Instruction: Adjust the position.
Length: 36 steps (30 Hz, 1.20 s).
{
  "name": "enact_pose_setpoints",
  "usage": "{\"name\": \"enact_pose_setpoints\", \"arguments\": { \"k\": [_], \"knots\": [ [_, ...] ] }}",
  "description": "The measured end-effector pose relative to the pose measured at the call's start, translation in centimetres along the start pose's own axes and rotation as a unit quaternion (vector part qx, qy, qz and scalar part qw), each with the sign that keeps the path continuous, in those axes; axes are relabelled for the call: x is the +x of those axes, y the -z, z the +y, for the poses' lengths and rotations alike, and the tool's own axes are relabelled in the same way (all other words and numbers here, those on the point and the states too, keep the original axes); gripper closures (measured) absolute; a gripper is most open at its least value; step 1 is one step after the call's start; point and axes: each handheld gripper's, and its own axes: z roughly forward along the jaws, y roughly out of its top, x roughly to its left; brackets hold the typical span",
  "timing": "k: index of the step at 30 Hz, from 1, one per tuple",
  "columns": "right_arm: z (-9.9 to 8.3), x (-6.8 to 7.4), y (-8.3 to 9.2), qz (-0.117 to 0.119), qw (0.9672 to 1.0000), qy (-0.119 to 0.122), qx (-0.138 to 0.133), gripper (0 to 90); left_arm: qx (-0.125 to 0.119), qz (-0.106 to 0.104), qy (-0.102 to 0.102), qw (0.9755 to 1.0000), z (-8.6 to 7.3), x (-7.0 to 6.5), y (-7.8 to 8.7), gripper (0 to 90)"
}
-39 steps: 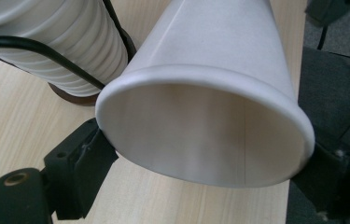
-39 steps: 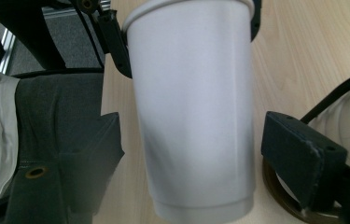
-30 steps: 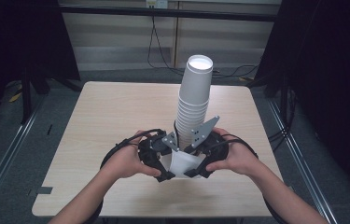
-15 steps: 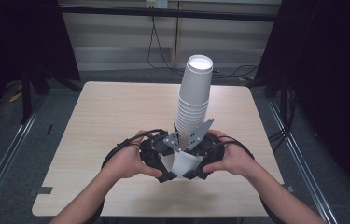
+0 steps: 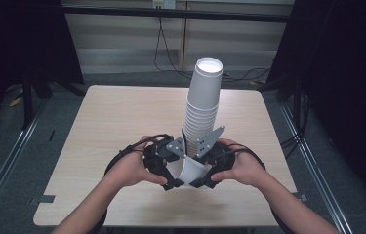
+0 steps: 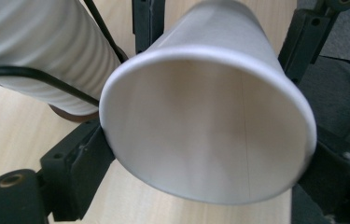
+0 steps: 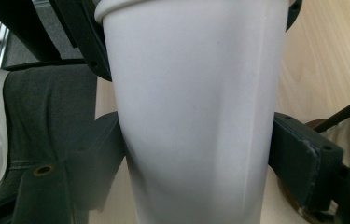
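Observation:
A single white paper cup (image 5: 191,170) lies on its side between both grippers, just above the table's front part. In the left gripper view its open rim (image 6: 116,79) faces the camera. My left gripper (image 6: 205,158) has its jaws against the rim on both sides; they have just been opening with the cup still between them. My right gripper (image 7: 196,154) is shut across the cup's body (image 7: 196,93). In the high view, the left gripper (image 5: 176,169) and right gripper (image 5: 203,170) meet at the cup. A tall stack of upturned white cups (image 5: 203,105) stands right behind them.
The light wooden table (image 5: 122,112) has bare room to the left, right and back of the stack. The stack (image 6: 37,51) stands close beside the held cup. Black cables loop from both grippers. Dark frame posts and floor rails surround the table.
Both hands and the cup stay at the same spot in front of the stack. The right gripper has shifted only slightly.

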Motion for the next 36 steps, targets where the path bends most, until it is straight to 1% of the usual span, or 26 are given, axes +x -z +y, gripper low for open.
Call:
{"name": "enact_pose_setpoints", "arguments": {
  "k": [3,7,8,9,11,14,17,18,21,22,23,24,26,27,29,30,31,32,36],
  "knots": [
    [-0.21,-0.02,0.16,0.0,0.9999,-0.003,-0.013,22.1,-0.013,-0.001,-0.005,0.9999,-0.19,0.1,0.24,10.5],
    [-0.35,-0.02,0.23,0.002,0.9997,-0.002,-0.023,22.2,-0.023,-0.005,0.003,0.9997,-0.39,0.11,0.34,10.5],
    [-0.41,-0.01,0.3,0.005,0.9997,-0.002,-0.024,22.2,-0.024,-0.007,0.002,0.9997,-0.44,0.08,0.34,10.6],
    [-0.53,0.01,0.32,0.004,0.9996,-0.001,-0.029,22.4,-0.024,-0.004,0.0,0.9997,-0.49,0.06,0.32,10.7],
    [-0.58,0.03,0.34,0.007,0.9996,-0.004,-0.029,22.5,-0.025,-0.01,0.002,0.9996,-0.57,0.13,0.3,10.8],
    [-0.71,0.01,0.47,0.002,0.9996,0.001,-0.03,23.0,-0.026,-0.008,0.0,0.9996,-0.57,0.15,0.29,11.4],
    [-0.76,0.01,0.55,0.003,0.9996,-0.003,-0.029,23.2,-0.026,-0.008,0.0,0.9996,-0.52,0.22,0.36,11.6],
    [-0.79,-0.05,0.56,0.002,0.9995,0.001,-0.03,23.5,-0.027,-0.007,-0.001,0.9996,-0.5,0.22,0.36,11.8],
    [-0.82,-0.08,0.51,0.002,0.9996,-0.001,-0.029,24.1,-0.027,-0.007,0.0,0.9996,-0.4,0.17,0.35,12.2],
    [-0.84,-0.06,0.42,0.001,0.9997,-0.002,-0.023,24.5,-0.03,-0.008,-0.001,0.9995,-0.38,0.2,0.34,12.5],
    [-0.84,-0.06,0.42,0.001,0.9997,-0.002,-0.023,24.5,-0.03,-0.008,-0.001,0.9995,-0.38,0.2,0.34,12.5],
    [-0.83,-0.06,0.38,0.001,0.9998,-0.002,-0.021,24.6,-0.033,-0.004,-0.002,0.9995,-0.36,0.27,0.38,12.5],
    [-0.78,-0.01,0.32,-0.003,0.9997,-0.006,-0.023,24.9,-0.035,-0.007,-0.001,0.9994,-0.33,0.28,0.46,12.3],
    [-0.77,-0.01,0.33,-0.002,0.9997,-0.008,-0.025,24.9,-0.04,0.0,-0.005,0.9992,-0.34,0.29,0.51,12.3],
    [-0.75,-0.04,0.49,-0.006,0.9994,-0.015,-0.03,25.1,-0.042,0.004,-0.006,0.9991,-0.3,0.26,0.55,12.1],
    [-0.65,0.01,0.56,-0.007,0.9993,-0.019,-0.032,25.1,-0.042,0.0,-0.004,0.9991,-0.28,0.25,0.58,11.8],
    [-0.65,0.01,0.56,-0.007,0.9993,-0.019,-0.032,25.1,-0.042,0.0,-0.004,0.9991,-0.28,0.25,0.58,12.0],
    [-0.55,0.02,0.57,-0.007,0.9996,-0.013,-0.026,25.3,-0.044,0.002,-0.005,0.999,-0.31,0.23,0.54,12.1],
    [-0.53,0.01,0.63,-0.007,0.9995,-0.015,-0.026,25.6,-0.049,0.002,-0.004,0.9988,-0.43,0.28,0.61,12.2]
  ]
}}
